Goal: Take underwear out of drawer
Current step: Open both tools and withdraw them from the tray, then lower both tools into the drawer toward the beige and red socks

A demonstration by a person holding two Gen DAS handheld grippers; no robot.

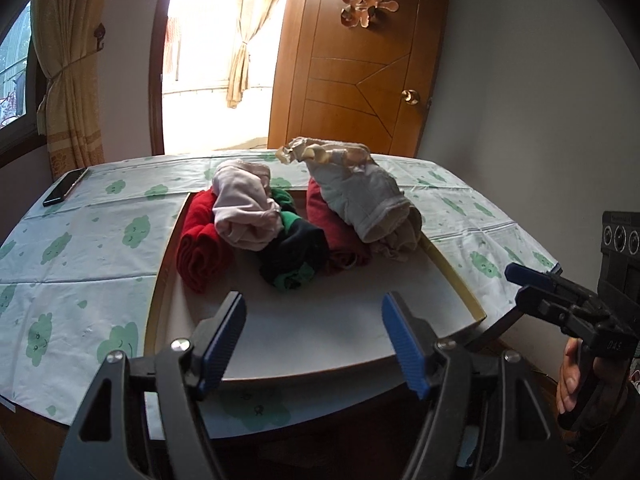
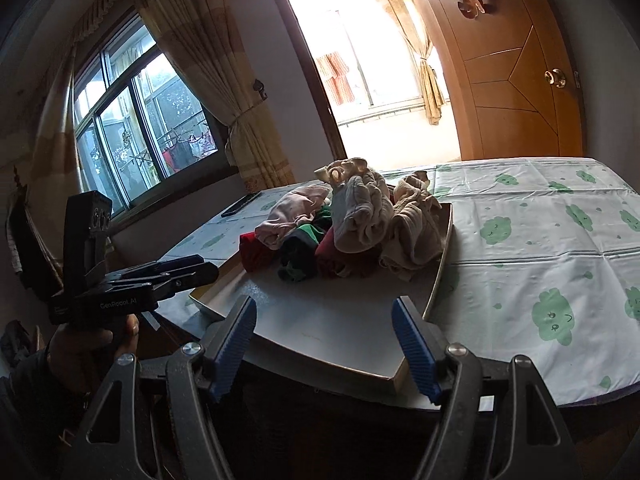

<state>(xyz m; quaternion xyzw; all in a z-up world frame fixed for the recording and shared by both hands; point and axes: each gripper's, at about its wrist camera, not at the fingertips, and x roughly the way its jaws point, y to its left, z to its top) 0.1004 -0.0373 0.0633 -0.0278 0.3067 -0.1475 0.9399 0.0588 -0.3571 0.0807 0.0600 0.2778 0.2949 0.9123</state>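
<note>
We see the underwear [image 1: 256, 216] heaped at the far end of the shallow drawer [image 1: 320, 320] on the tabletop [image 1: 80, 248] | left gripper [image 1: 314, 344] jaws spread, empty, near drawer's front edge | right gripper [image 2: 324, 346] jaws spread, empty, likewise

lower garments in the drawer [image 1: 456, 280] lie buried under the heap; door [image 1: 360, 80] top cut off.

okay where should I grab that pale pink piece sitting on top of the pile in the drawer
Probably pinch the pale pink piece at its bunched upper fold, coming from above and the near side with the open left gripper. It sits atop the red roll, so nothing covers it.
</note>
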